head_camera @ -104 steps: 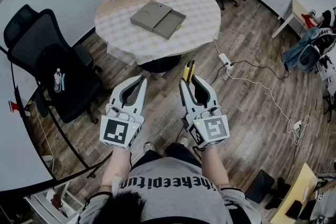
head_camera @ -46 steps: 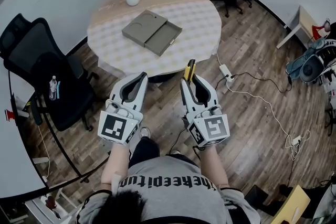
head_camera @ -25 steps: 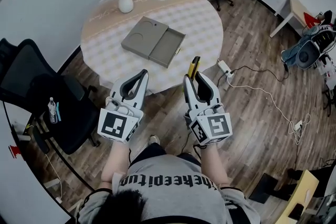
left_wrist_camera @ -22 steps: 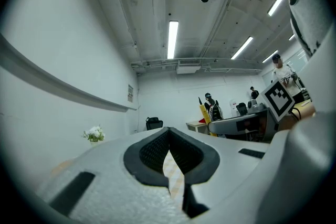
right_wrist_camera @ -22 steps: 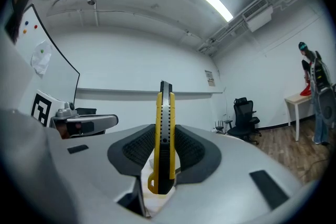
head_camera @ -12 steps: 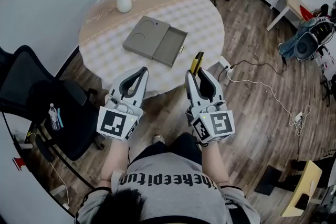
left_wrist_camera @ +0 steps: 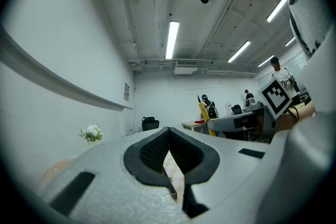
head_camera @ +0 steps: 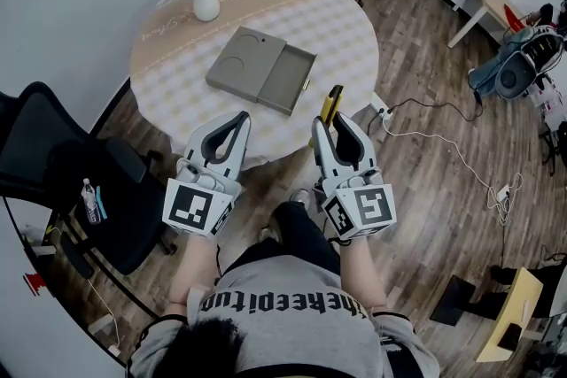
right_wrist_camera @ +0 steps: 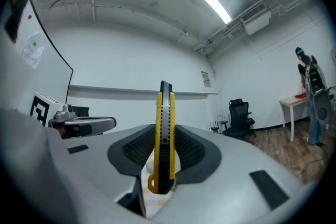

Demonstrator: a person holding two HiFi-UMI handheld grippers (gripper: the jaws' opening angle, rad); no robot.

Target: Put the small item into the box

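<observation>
A person holds a gripper in each hand, low in the middle of the head view. The right gripper (head_camera: 327, 123) has its jaws squeezed tight on a yellow knife (head_camera: 331, 104). In the right gripper view, the right gripper (right_wrist_camera: 164, 136) holds the yellow knife (right_wrist_camera: 164, 113) standing straight up, with its black tip poking out past the jaws. The dark pads press on both of its sides.

The left gripper (head_camera: 240, 117) holds nothing. In the left gripper view, the left gripper (left_wrist_camera: 168, 130) has its jaws closed, and the tips touch each other.

A round table (head_camera: 345, 22) with a checked cloth fills the upper middle of the head view. The box (head_camera: 261, 70) lies flat on it, near the middle. The box is open, with its two flat halves side by side. The knife is up in the air, just below and to the right of the box, near the table's close edge. It does not touch the box.

A white vase (head_camera: 205, 3) with white flowers stands at the upper left of the table. A black chair (head_camera: 53, 164) sits on the left. A white cord (head_camera: 443, 146) runs over the wood floor (head_camera: 425, 217) on the right.
</observation>
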